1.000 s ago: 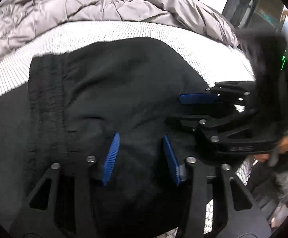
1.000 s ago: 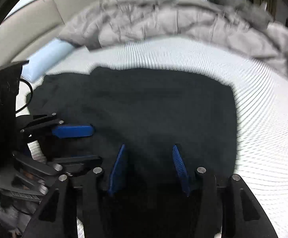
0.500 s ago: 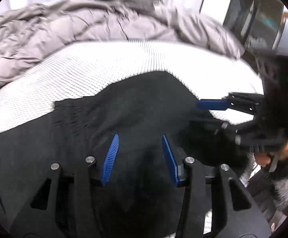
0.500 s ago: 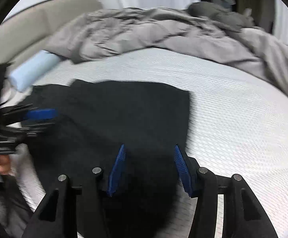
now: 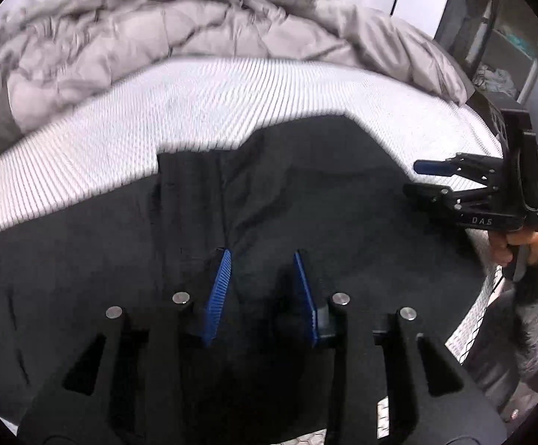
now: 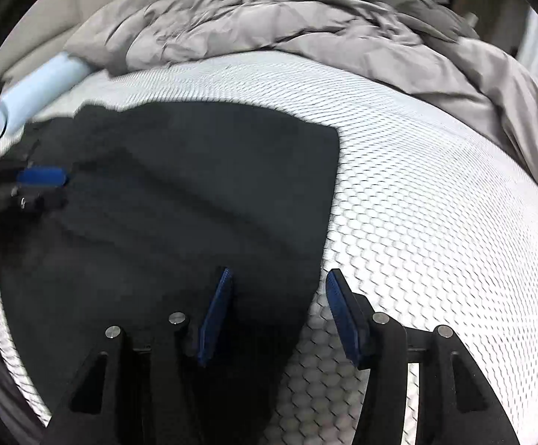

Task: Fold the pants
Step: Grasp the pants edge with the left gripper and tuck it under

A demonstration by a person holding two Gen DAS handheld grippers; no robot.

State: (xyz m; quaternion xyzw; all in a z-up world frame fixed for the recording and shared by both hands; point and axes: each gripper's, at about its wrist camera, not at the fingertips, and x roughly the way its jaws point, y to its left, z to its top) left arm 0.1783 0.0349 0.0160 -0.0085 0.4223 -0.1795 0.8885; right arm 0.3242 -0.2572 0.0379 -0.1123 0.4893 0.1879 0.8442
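The black pants (image 5: 287, 200) lie flat and folded on the white mattress (image 5: 165, 118), with a stitched seam near the left. My left gripper (image 5: 261, 259) is open and empty just above the near part of the pants. My right gripper (image 6: 276, 278) is open and empty over the right edge of the pants (image 6: 180, 200). It also shows at the right of the left wrist view (image 5: 428, 178), held in a hand. The left gripper shows at the left edge of the right wrist view (image 6: 42, 185).
A crumpled grey duvet (image 5: 157, 37) lies along the far side of the mattress (image 6: 435, 193) and shows in the right wrist view too (image 6: 306, 22). A light blue roll pillow (image 6: 42, 85) lies at the far left. Dark shelving (image 5: 498, 48) stands beyond the bed.
Both grippers have drawn back and apart from each other. The right gripper has moved right to the edge of the pants and its jaws have opened wider. The pants stay flat.
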